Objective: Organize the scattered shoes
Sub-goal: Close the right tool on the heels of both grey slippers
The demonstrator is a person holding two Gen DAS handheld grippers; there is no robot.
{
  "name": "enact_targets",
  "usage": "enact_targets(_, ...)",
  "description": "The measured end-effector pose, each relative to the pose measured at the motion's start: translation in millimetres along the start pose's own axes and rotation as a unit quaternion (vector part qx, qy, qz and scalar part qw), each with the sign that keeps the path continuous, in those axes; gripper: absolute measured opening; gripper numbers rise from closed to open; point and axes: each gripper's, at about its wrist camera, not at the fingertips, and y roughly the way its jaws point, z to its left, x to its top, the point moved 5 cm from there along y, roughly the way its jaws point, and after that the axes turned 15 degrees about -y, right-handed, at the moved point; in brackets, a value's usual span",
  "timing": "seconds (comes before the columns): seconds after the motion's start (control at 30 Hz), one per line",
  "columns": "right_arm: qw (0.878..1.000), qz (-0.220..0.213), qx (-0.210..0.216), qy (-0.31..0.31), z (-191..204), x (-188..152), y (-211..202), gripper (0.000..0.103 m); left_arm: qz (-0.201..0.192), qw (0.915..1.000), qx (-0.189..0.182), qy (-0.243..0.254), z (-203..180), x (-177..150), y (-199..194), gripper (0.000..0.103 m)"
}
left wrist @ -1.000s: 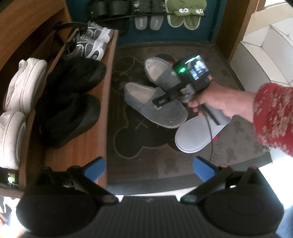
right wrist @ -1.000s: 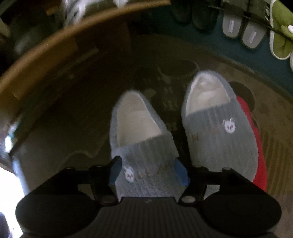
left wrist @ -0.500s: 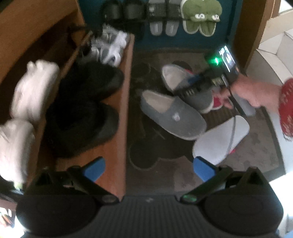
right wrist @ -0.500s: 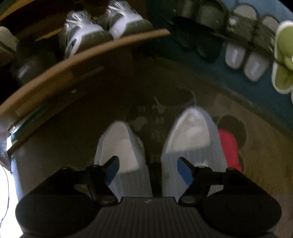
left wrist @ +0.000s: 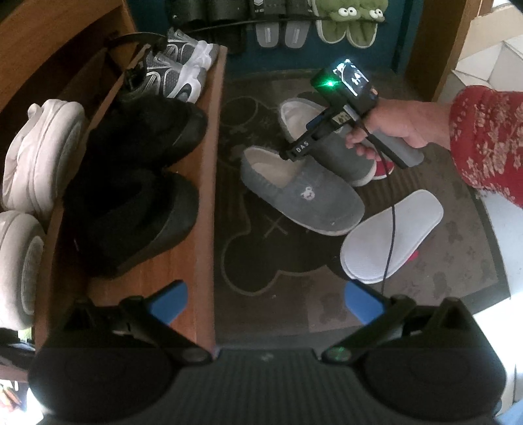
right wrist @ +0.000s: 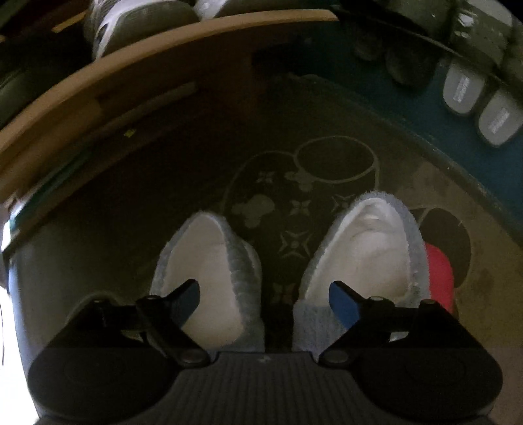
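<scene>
The left claw (left wrist: 265, 302) hangs wide open with nothing between its blue pads, above the edge of a wooden shelf (left wrist: 202, 209) and a dark patterned doormat (left wrist: 268, 261). On the shelf stand two black shoes (left wrist: 140, 183) nearest the mat, two white shoes (left wrist: 36, 183) to their left, and two grey-and-white sneakers (left wrist: 178, 70) at the far end. On the mat lie two grey slippers: the nearer grey slipper (left wrist: 304, 193) and the farther grey slipper (left wrist: 330, 147), side by side with a gap of mat between them. Just right of them rests one white slipper (left wrist: 392, 235), sole up, and something red (left wrist: 380, 168) shows from under the farther grey slipper. The right claw (right wrist: 263, 302), held by a hand (left wrist: 395, 127) with a red flowered sleeve (left wrist: 487, 144), hovers over the two slippers' heel openings; its jaws are opening, each pad over one slipper, gripping neither. Farthest off, against a blue wall, hang two grey sandals (left wrist: 282, 31), two green frog slippers (left wrist: 349, 19), and some dark sandals I cannot count.
</scene>
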Motion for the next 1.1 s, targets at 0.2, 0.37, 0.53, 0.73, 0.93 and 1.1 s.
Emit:
enact_targets(0.2, 0.997, 0.076, 0.013, -0.029, 5, -13, 7, 0.083, 0.004, 1.0000, 0.000, -0.002, -1, 1, 1, 0.103)
enact_targets(0.37, 0.993, 0.078, 0.060, 0.058, -5, -26, 1, 0.072, 0.004, 1.0000, -0.002, -0.005, -1, 1, 1, 0.103)
enact_targets(0.53, 0.995, 0.079, 0.009, 0.056, -1, -23, 21, 0.073, 0.009, 0.9999, -0.005, 0.003, -6, -2, 2, 0.103)
enact_targets(0.73, 0.993, 0.089, -0.033, 0.069, 8, -27, 45, 0.054, 0.010, 0.9999, -0.006, 0.005, -6, -3, 2, 0.103)
enact_targets(0.93, 0.990, 0.031, -0.020, 0.137, -7, -35, 26, 0.020, 0.016, 0.9999, -0.005, 0.001, -2, -7, 1, 0.103)
enact_targets(1.1, 0.983, -0.011, -0.014, 0.180, -12, -37, 3, 0.019, 0.010, 0.9999, -0.004, 0.001, -4, -9, -5, 0.103)
